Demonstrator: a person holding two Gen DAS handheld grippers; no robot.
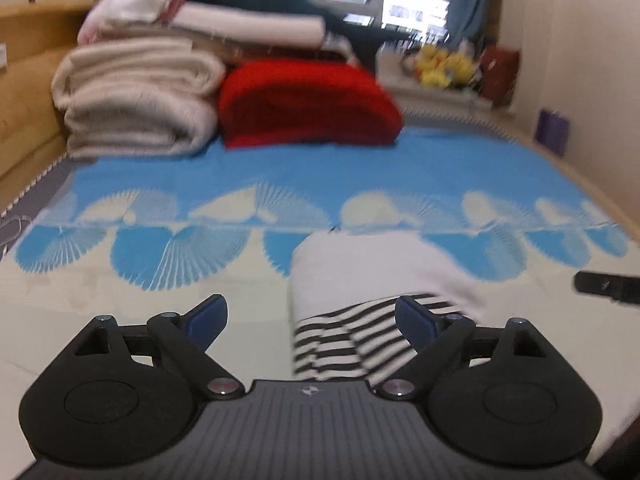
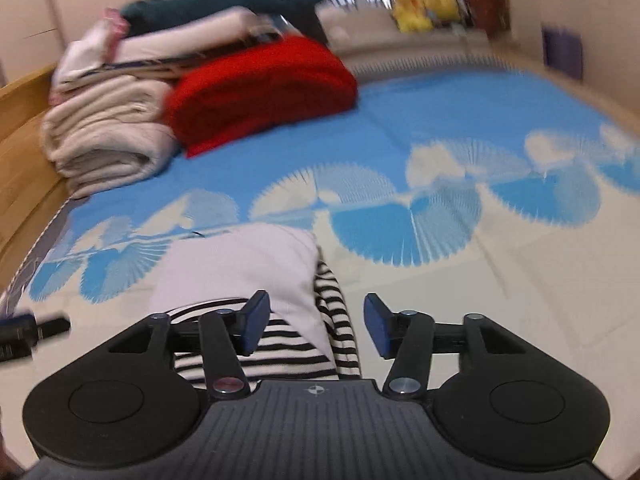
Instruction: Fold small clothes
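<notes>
A small garment (image 1: 372, 276), white with a black-and-white striped part, lies folded on the blue and cream bed sheet (image 1: 280, 168). In the left wrist view my left gripper (image 1: 311, 320) hangs above its near striped end, blue pads wide apart, touching nothing. The right wrist view shows the same garment (image 2: 240, 268) under and left of my right gripper (image 2: 316, 322), whose pads stand apart with no cloth pinched between them. A dark tip of the other gripper shows at each view's edge (image 1: 608, 286) (image 2: 24, 334).
At the far side of the bed sit a stack of cream blankets (image 1: 136, 96), a folded red blanket (image 1: 308, 104) and more folded laundry on top. A wooden bed frame (image 1: 24, 92) runs along the left. Yellow plush toys (image 1: 444, 66) rest near the window.
</notes>
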